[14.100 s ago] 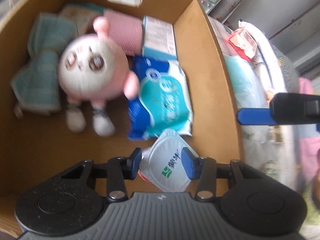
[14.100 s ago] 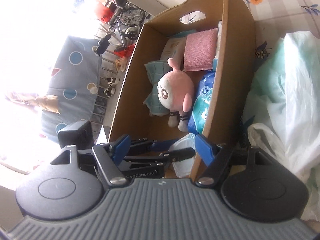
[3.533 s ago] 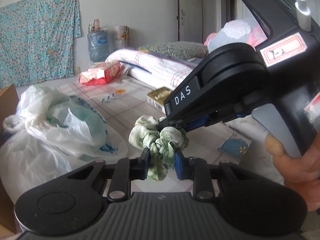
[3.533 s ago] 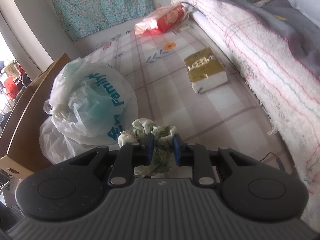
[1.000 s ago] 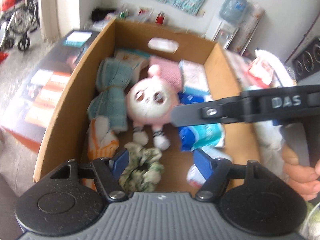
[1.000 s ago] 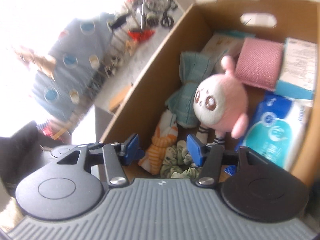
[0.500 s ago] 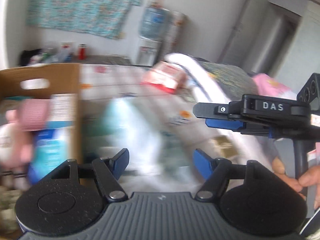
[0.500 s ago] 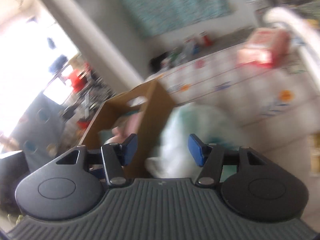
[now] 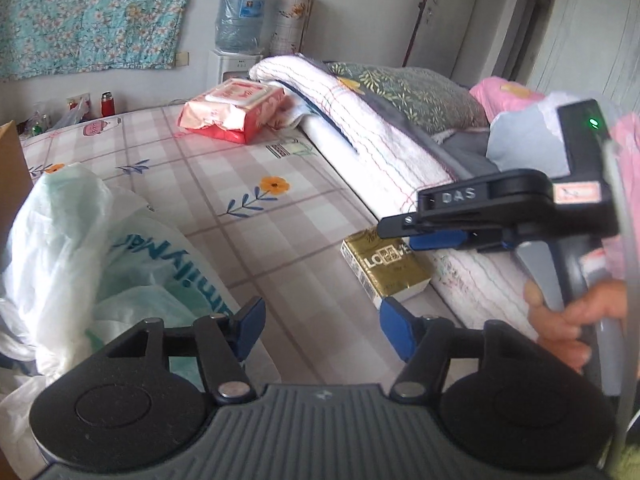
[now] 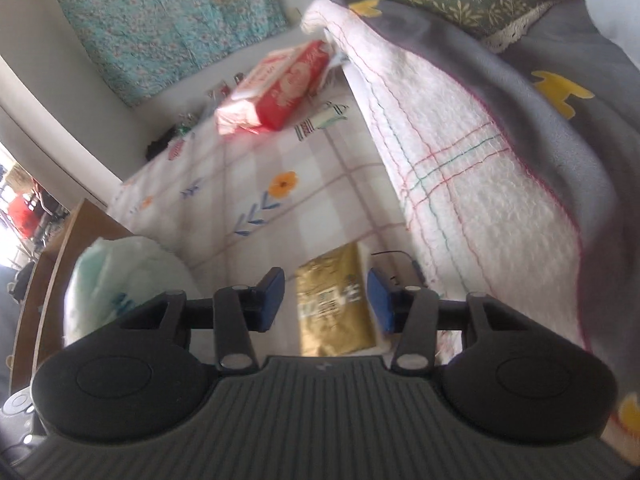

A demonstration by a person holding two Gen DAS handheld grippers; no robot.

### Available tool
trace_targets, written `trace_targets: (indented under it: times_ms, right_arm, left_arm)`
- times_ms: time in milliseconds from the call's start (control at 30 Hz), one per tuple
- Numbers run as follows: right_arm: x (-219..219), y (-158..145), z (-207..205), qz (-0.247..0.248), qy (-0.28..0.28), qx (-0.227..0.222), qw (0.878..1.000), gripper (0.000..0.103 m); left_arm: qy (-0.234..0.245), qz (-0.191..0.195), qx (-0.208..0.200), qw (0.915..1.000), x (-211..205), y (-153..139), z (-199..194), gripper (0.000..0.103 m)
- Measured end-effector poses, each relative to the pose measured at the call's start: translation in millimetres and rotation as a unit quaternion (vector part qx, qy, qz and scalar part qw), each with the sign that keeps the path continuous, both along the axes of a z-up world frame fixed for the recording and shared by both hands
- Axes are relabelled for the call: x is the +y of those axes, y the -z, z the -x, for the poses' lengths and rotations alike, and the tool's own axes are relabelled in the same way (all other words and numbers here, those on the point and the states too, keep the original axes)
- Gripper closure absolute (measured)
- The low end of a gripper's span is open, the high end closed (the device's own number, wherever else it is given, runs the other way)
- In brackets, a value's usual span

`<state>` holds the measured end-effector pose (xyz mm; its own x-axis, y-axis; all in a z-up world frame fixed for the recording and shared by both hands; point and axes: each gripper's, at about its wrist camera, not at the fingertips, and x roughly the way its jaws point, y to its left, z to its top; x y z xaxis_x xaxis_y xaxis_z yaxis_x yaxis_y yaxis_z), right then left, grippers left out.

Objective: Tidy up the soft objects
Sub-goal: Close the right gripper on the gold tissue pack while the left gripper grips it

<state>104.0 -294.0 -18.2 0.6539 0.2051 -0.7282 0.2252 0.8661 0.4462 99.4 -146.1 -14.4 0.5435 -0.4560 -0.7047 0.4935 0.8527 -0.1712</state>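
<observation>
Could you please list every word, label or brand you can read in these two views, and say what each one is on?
"DAS": raised letters on the right gripper.
"LO...": black print on the gold pack; the rest is hidden.
Teal lettering on the white plastic bag: upside down, only partly legible.
Red wipes pack: print too small.
Water jug label: too blurred.

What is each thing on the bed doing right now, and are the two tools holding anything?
Left tool: open, empty, jaws have just been closing.
Right tool: open, empty, jaws have just been closing, gold pack in line between them.
Gold pack: lying flat beside the folded blanket.
Red pack: lying flat, lid shut.
Plastic bags: crumpled in a heap.
Folded blanket: lying along the bed.
</observation>
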Motion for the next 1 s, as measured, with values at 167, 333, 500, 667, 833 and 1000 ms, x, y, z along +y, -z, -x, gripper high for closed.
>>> trace_targets:
  times_ms: [167,333,500,667,833,1000]
  right_arm:
    - [4.0,12.3,-13.5,-0.002,-0.021,0.012,1.000,0.069]
    - [19.4,10.1,-0.1,-0.008,-0.053,0.015,0.998,0.076]
    - [33.9,11.7,19.5,-0.018,-0.074,0.018,0.997,0.076]
    - [40.2,13.5,34.9,-0.042,-0.080,0.026,0.996,0.076]
    - [43.2,15.9,45.1,-0.065,-0.078,0.037,0.994,0.076]
    - [46.3,19.0,50.7,-0.084,-0.070,0.041,0.993,0.076]
  left_arm:
    - [0.004,-0.008,0.009,0.9999,-4.9,6.5,-2.2,0.041]
    - [0.032,-0.007,0.023,0.9992,-11.3,13.9,3.3,0.041]
    - [0.053,-0.012,0.042,0.9977,-18.9,24.2,9.5,0.041]
    - [0.055,-0.032,0.070,0.9955,-24.6,38.6,7.0,0.041]
    - [0.063,-0.038,0.071,0.9948,-28.9,44.5,10.2,0.039]
    - [0.065,-0.053,0.054,0.9950,-33.4,44.8,16.7,0.041]
